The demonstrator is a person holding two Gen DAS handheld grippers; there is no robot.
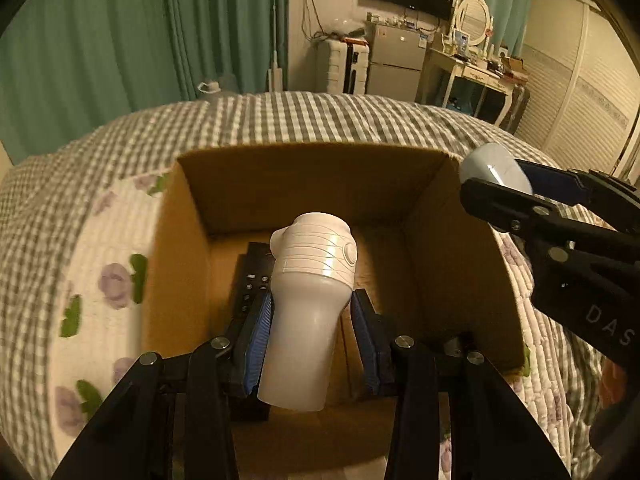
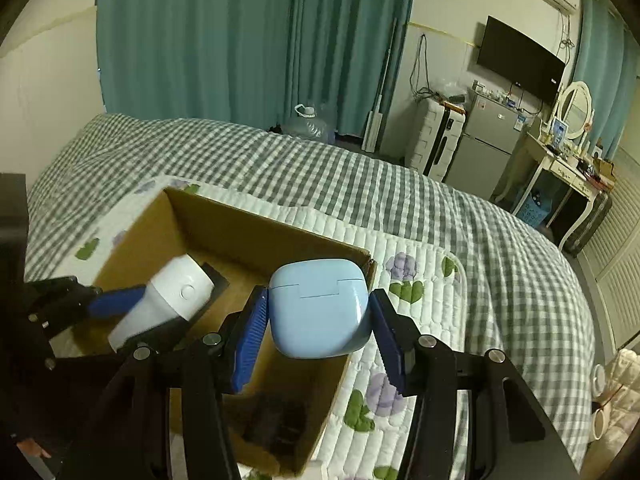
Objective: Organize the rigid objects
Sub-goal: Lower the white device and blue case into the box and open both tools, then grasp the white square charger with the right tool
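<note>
My left gripper (image 1: 312, 312) is shut on a white plastic bottle-shaped device (image 1: 308, 304) and holds it over the open cardboard box (image 1: 320, 176). A black remote control (image 1: 250, 284) lies on the box floor under it. My right gripper (image 2: 318, 320) is shut on a light blue earbud case (image 2: 318, 308), held above the box's right rim (image 2: 340, 384). In the left wrist view the right gripper (image 1: 516, 188) with the blue case (image 1: 494, 168) shows at the box's right edge. In the right wrist view the left gripper (image 2: 132, 312) holds the white device (image 2: 164, 300) inside the box.
The box sits on a bed with a grey checked cover (image 2: 360, 184) and a white floral quilt (image 2: 404, 280). Green curtains, a small fridge (image 2: 484, 140), a suitcase and a dressing table (image 2: 568, 168) stand beyond the bed.
</note>
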